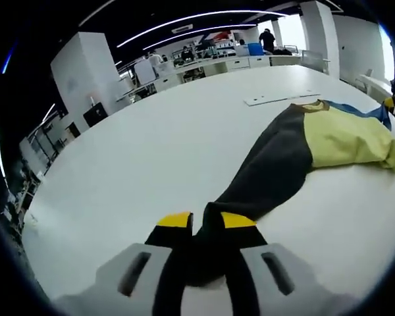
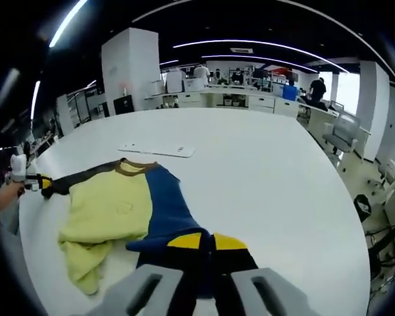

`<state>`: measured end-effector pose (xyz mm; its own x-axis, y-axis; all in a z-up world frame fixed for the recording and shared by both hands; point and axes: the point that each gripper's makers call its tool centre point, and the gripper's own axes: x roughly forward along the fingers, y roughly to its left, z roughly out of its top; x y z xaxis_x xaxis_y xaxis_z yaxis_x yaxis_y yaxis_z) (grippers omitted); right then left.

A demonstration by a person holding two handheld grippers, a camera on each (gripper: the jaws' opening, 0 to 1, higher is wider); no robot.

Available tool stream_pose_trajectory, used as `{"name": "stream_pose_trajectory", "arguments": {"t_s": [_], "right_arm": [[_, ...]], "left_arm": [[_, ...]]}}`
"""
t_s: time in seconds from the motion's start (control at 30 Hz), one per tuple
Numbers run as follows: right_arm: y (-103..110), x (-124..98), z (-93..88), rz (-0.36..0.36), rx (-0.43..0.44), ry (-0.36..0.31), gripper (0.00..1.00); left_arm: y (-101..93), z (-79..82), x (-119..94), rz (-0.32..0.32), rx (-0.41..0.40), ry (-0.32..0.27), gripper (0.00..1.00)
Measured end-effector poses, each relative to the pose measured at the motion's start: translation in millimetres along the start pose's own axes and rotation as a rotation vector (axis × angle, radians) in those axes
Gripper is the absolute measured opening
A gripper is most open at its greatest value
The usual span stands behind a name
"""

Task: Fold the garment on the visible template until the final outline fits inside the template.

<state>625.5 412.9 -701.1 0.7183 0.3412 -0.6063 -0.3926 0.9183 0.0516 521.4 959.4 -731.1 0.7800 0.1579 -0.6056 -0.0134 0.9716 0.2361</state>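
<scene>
Garment [image 2: 122,207]: soft, rumpled; yellow body, grey and blue sleeves, pinched by left gripper [image 1: 207,222] and right gripper [image 2: 207,242]; hem bunched.

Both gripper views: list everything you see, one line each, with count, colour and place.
garment: one, yellow body with a dark grey sleeve and a blue sleeve, spread on the table.
table: one, white, large, under the garment.
flat panel: one, white, on the table beyond the garment's collar.
desks and shelving: several, white, along the far wall, people standing near them.
left gripper: one, black fingers with yellow tips, shut on the dark grey sleeve.
right gripper: one, same colours, shut on the blue sleeve.
</scene>
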Motion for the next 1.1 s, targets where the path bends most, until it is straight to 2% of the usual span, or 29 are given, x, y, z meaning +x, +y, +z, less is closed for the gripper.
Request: {"name": "stream_pose_trajectory", "arguments": {"t_s": [0.17,0.47,0.6,0.73,0.9,1.1], "right_arm": [[2.3,-1.2,3.7,0.008,0.008,-0.006,0.0],[19.1,-4.1,22.3,0.026,0.022,-0.023,0.0],[36.0,-5.1,33.1,0.051,0.022,-0.029,0.0],[58.6,-4.7,45.0,0.085,-0.005,-0.048,0.0],[90.4,-4.3,53.4,0.128,-0.059,-0.052,0.0],[131.3,-4.8,58.6,0.2,-0.127,-0.058,0.0]], "left_arm": [[-7.1,6.7,-11.4,-0.043,-0.046,-0.03,0.41],[-30.0,14.7,-35.1,-0.128,-0.012,-0.087,0.67],[-39.2,19.8,-45.8,-0.164,-0.016,-0.119,0.78],[-46.3,22.1,-56.2,-0.189,0.0,-0.141,0.83],[-49.0,18.0,-65.3,-0.19,0.054,-0.13,0.83],[-48.1,21.1,-76.1,-0.18,0.046,-0.163,0.86]]}}
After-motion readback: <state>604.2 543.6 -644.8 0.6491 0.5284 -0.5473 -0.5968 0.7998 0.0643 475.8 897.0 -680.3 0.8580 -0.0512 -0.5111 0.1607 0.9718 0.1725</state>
